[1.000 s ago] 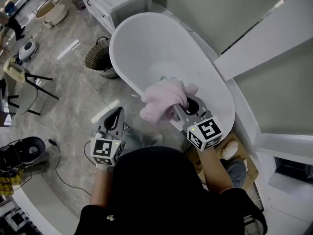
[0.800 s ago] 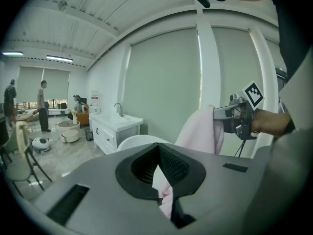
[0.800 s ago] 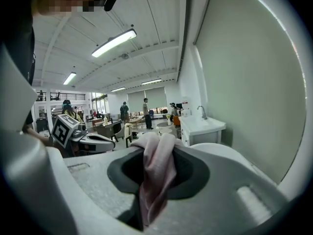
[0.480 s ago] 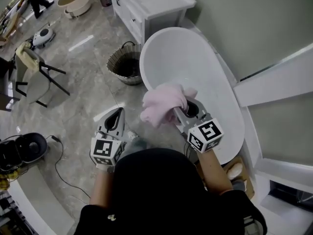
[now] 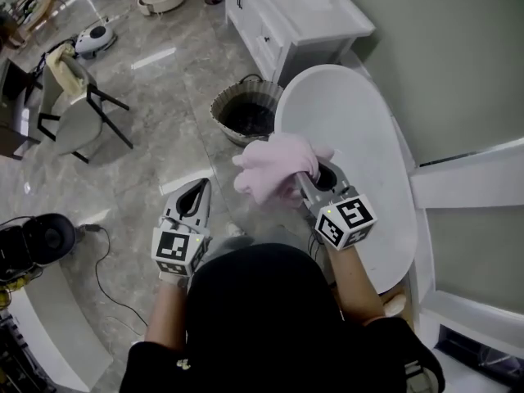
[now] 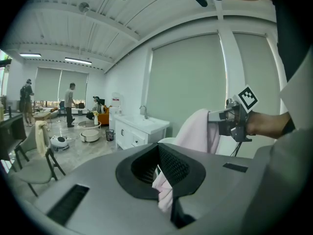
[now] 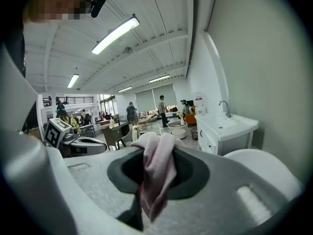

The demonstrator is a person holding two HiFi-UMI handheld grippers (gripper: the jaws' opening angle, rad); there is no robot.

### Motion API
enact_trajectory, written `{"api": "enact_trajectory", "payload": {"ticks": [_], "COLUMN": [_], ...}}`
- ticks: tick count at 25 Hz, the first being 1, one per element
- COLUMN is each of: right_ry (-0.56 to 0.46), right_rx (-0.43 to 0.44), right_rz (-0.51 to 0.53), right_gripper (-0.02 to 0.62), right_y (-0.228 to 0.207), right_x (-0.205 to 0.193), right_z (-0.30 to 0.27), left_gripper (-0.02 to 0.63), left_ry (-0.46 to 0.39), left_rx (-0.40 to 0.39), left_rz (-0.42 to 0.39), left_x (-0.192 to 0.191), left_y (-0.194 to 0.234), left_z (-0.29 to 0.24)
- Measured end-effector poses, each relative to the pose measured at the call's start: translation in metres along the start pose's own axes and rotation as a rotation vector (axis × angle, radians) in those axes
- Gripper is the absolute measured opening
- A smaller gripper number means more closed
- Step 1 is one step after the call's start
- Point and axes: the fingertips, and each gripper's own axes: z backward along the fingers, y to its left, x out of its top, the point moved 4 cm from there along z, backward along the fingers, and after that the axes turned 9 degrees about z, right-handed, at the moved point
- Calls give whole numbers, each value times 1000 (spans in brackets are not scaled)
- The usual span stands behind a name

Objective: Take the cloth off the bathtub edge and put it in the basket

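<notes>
One white bathtub [image 5: 368,129] fills the two-o'clock side, and the part of its rim in view is bare. The wicker basket [image 5: 246,115] stands on the floor just beside the tub's eleven-o'clock end, probably as the drop point. The pink cloth [image 5: 274,166] hangs bunched in mid-air, pinched by the right gripper [image 5: 309,185], whose forearm reaches toward twelve o'clock. The left gripper [image 5: 196,191], at eight o'clock of the cloth, points forward, its tongs pressed together on nothing and likely idle.

Pink cloth [image 5: 274,169] bunched, aloft at white tub [image 5: 360,146] rim, dark wicker basket [image 5: 218,113] beside tub
</notes>
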Motion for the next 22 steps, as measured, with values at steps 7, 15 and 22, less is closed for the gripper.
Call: {"api": "enact_trajectory", "payload": {"ticks": [7,15,22], "right_ry": [14,56,83], "right_rx": [48,142,227], "right_rz": [-16,-14,16], "right_gripper": [84,84,84], "right_y": [5,-16,-43], "right_x": [5,-6,6], "right_z": [-67,-146,-228], "left_gripper": [6,6,6], "left_ry": [-5,-4,15], "left_rx": [52,118,186], "left_rz": [46,80,118], "left_x": [-4,0,20], "left_y": [44,86,135], "left_z": [-2,-42,-90]}}
